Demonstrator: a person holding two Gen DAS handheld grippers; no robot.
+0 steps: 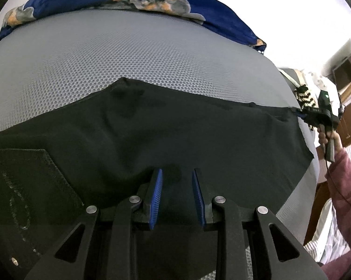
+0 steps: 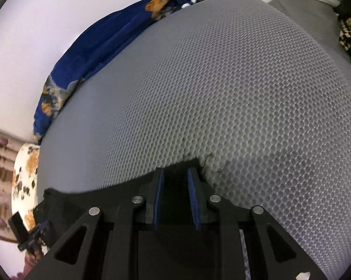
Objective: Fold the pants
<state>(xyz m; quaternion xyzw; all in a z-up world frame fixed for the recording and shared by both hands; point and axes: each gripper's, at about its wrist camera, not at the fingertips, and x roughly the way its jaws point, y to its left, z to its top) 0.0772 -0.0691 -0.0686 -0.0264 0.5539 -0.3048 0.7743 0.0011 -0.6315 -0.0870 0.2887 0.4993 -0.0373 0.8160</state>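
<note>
Grey honeycomb-mesh mattress surface (image 1: 152, 53) fills both wrist views, dimpled all over and softly rounded, with a pale wall behind it.

Nearest your left hand, your left gripper (image 1: 177, 175) hangs low over one pair of black fabric pants (image 1: 133, 135). Its two blue ribbed fingers (image 1: 157, 186) stand apart with dark cloth between them; you cannot tell whether they have closed on it. The pants lie spread flat on the mattress, matte and gently rumpled, with one stitched patch pocket (image 1: 23, 182) at your lower left.

At the far right edge of the cloth, your right gripper (image 1: 315, 114) meets the pants hem. In its own view the right gripper (image 2: 174, 175) has its two blue ribbed fingers (image 2: 192, 196) set narrowly apart on either side of a black fold of the pants (image 2: 177, 186), which looks pinched, though contact is not certain.

Beyond, along the far mattress edge, lies one bunched dark blue blanket with orange and grey patches (image 1: 212, 9). One black-and-cream knitted piece (image 1: 303, 95) sits at the right.
</note>
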